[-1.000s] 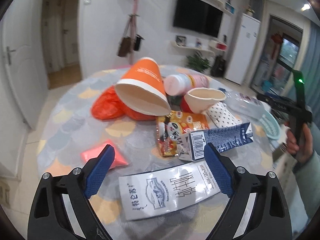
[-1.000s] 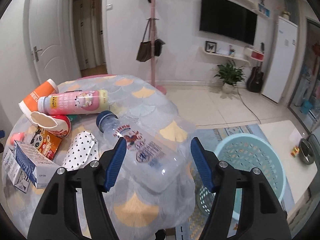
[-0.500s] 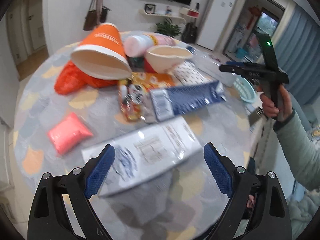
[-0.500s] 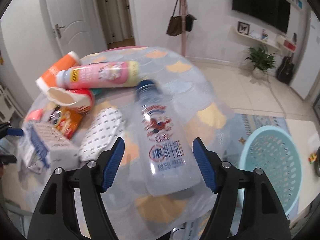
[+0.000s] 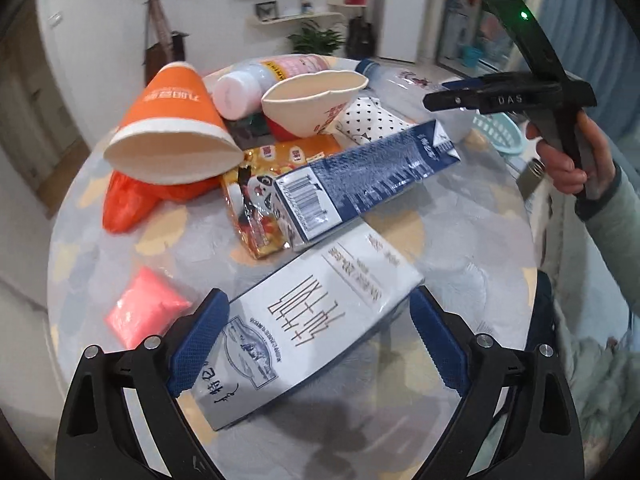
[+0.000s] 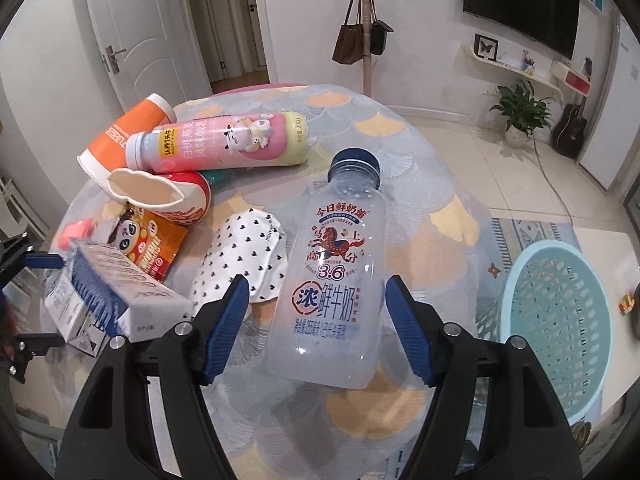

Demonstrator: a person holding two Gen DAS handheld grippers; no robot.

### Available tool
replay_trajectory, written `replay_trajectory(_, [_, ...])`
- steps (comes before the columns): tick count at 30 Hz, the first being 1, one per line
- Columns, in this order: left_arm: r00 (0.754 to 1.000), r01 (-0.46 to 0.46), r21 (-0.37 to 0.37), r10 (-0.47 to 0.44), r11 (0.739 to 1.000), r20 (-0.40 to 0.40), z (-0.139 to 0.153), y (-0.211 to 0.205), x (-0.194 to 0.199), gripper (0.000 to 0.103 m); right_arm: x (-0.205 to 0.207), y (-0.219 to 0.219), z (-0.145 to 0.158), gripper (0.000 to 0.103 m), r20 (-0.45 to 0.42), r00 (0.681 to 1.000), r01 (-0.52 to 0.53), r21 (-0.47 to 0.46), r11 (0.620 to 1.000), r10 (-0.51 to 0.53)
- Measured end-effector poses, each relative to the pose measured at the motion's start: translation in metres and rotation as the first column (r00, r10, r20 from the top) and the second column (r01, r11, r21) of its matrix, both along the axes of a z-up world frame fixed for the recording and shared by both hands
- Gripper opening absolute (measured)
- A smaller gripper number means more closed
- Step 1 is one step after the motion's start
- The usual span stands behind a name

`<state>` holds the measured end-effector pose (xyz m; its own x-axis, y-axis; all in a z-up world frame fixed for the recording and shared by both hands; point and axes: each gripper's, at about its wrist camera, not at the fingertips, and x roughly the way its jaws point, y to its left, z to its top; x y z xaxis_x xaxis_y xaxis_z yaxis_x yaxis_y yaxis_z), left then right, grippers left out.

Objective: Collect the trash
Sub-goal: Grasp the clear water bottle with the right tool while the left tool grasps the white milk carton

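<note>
Between the spread fingers of my right hand-held gripper (image 6: 314, 330) lies a clear milk bottle (image 6: 336, 276), its blue cap pointing to twelve o'clock, neither finger touching it yet. My left hand-held gripper (image 5: 318, 346) is also wide open, straddling a flat white milk carton (image 5: 304, 336) that lies near the table's (image 5: 460, 216) six o'clock edge.

What worries me most is the bottle: it is round and smooth, so if I close off-centre it may roll toward the table's edge at four o'clock. It looks empty, and a hard squeeze might buckle it. The carton is flat against the cloth, so my fingers may skid over it or snag the cloth instead. Just past it a blue box (image 5: 368, 184) rests on a snack wrapper (image 5: 260, 204), and an orange cup (image 5: 172, 128) leans at eleven o'clock; a careless lift could topple that pile.

A patterned cloth covers the round table. A pale blue basket (image 6: 556, 328) stands on the floor at three o'clock, probably where the trash goes. Beyond are tiled floor, a coat stand (image 6: 366, 40), a wall television (image 6: 520, 4) and white doors.
</note>
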<state>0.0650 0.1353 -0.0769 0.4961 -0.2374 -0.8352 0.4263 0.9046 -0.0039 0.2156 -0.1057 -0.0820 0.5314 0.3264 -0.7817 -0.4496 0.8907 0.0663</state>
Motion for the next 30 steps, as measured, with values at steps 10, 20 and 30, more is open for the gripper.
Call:
replay_trajectory(10, [0.992,0.098,0.117,-0.088,0.988,-0.09,-0.007,-0.01,0.018,0.09,0.01,0.003,-0.009,0.067,-0.051,0.999,0.0,0.022,1.0,0.001])
replay_trajectory(20, [0.983,-0.085,-0.003,0.083,0.996,-0.164,-0.01,-0.009,-0.004,0.064,-0.001,-0.01,-0.007,0.062,-0.041,0.999,0.012,0.015,1.0,-0.011])
replay_trajectory(30, [0.949,-0.302,-0.017,0.299,0.953,-0.097,-0.027,-0.039,-0.015,0.065,0.021,-0.003,-0.011,0.063,-0.085,0.994,0.074,-0.01,0.997,-0.075])
